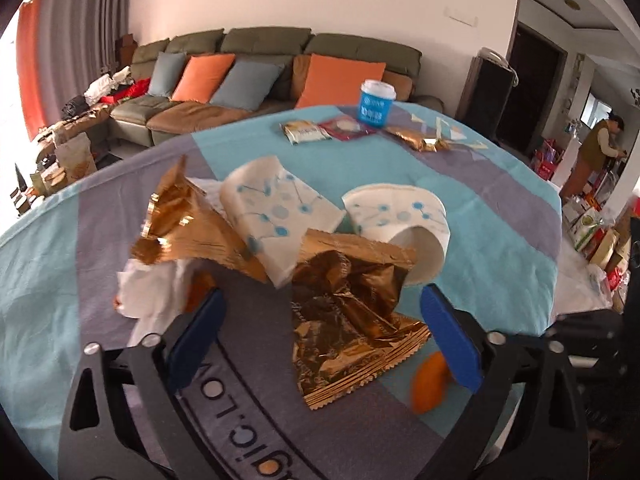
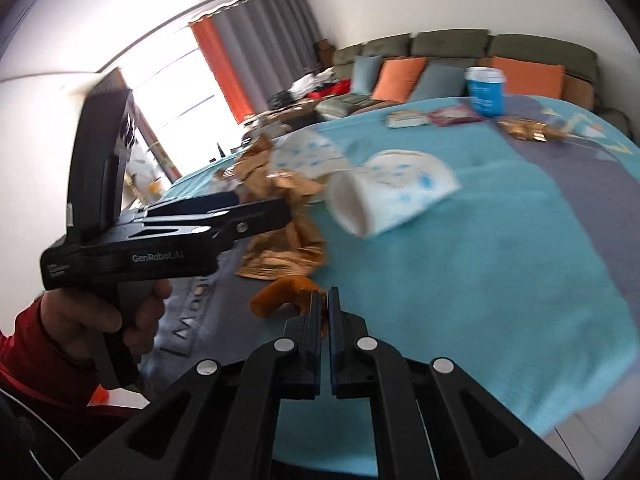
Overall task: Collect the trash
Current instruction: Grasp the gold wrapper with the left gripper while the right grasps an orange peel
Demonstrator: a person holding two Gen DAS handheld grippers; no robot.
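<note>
In the left wrist view my left gripper (image 1: 323, 294) stands open over a heap of trash on the blue-and-grey tablecloth (image 1: 500, 208). A crumpled gold wrapper (image 1: 344, 320) lies between its blue pads (image 1: 196, 340), which do not touch it. Behind it lie two crushed paper cups (image 1: 272, 208), (image 1: 404, 216), another gold wrapper (image 1: 188, 220) and a white tissue (image 1: 148, 292). A blurred orange peel (image 1: 430, 380) shows by the right finger. In the right wrist view my right gripper (image 2: 324, 298) is shut on that orange peel (image 2: 280, 292). The left gripper (image 2: 260, 206) reaches over the gold wrappers (image 2: 288, 240).
At the far side of the table stand a blue cup (image 1: 376, 104), two flat packets (image 1: 306, 132), (image 1: 348, 128) and a gold wrapper (image 1: 416, 138). A green sofa (image 1: 280, 44) with cushions is behind. A person (image 1: 596, 148) stands far right. A hand in a red sleeve (image 2: 80, 312) holds the left gripper.
</note>
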